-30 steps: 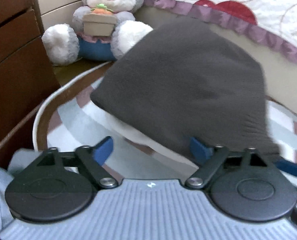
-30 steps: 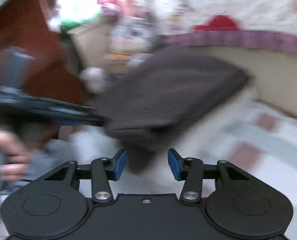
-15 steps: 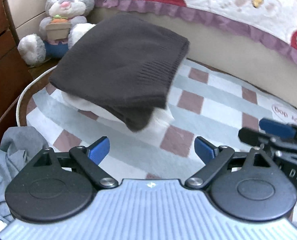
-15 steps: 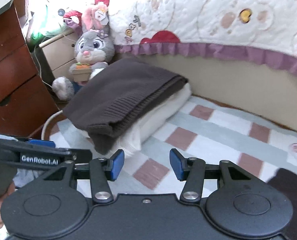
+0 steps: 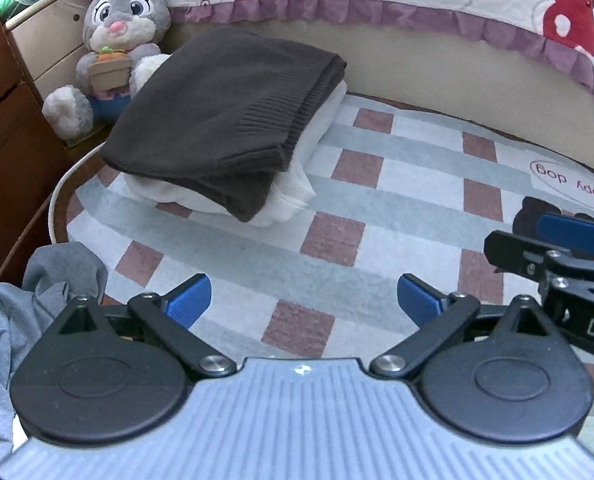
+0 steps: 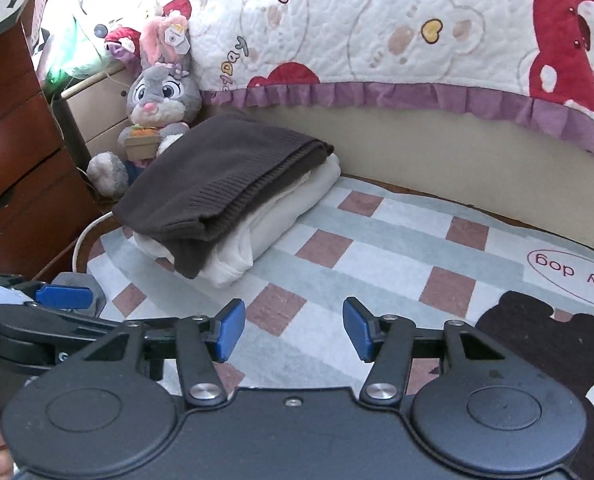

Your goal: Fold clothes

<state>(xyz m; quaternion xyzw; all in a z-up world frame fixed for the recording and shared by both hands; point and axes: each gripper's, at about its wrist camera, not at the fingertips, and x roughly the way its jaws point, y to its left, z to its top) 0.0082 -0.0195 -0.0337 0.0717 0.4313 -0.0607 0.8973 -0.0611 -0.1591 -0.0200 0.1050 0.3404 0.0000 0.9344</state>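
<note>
Left wrist: bare rug (image 5: 337,216) beside sweater (image 5: 221,120).

Dark brown sweater (image 5: 225,108) atop white garment (image 5: 289,196); rug (image 5: 417,184) checked grey, white, brown; fingers (image 5: 189,300) blue.

The left gripper (image 5: 303,300) has a ribbed grey-blue body, black round discs, black linkage arms with silver screws and blue fingertips (image 5: 187,298). The right gripper (image 6: 291,330) is all black, with blue fingertips (image 6: 229,328).
</note>
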